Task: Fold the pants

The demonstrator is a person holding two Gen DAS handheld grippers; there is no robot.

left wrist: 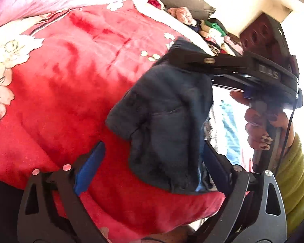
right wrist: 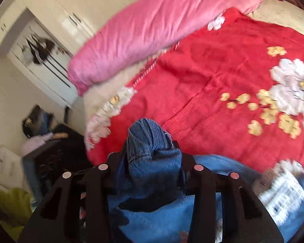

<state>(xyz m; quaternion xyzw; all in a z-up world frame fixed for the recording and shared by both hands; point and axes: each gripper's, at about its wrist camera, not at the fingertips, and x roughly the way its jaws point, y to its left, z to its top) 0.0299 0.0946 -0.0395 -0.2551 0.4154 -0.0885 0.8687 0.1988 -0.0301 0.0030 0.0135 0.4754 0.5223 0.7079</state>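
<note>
1. The pants (left wrist: 164, 119), blue denim, are hanging in a bunched fold above the red floral blanket (left wrist: 56, 93), which serves as the landmark for everything below.
2. The right gripper (left wrist: 189, 59) is reaching in over the blanket's far side in the left wrist view, pinching the top of the pants; the cloth is drooping down from its fingers toward the blanket.
3. In the right wrist view the same gripper (right wrist: 152, 151) is showing a wad of denim (right wrist: 150, 141) bulging up between its fingers, pads pressing on the fabric. More denim is spreading beneath the frame, at the blanket's near edge.
4. A hand (left wrist: 257, 125) in a green sleeve (left wrist: 293, 174) is gripping the right gripper's handle, off the blanket's right side.
5. The left gripper (left wrist: 150, 166) is standing spread wide at the blanket's near edge. Its blue pads (left wrist: 89, 172) are sitting either side of the pants' lower hem; the right pad is looking close to the cloth, contact unclear, the left pad well clear of it.
6. A pink pillow (right wrist: 152, 32) is lying along the blanket's far edge.
7. White wardrobe doors (right wrist: 75, 16) are standing beyond the pillow, past the blanket's far side.
8. Both views are showing motion blur.
</note>
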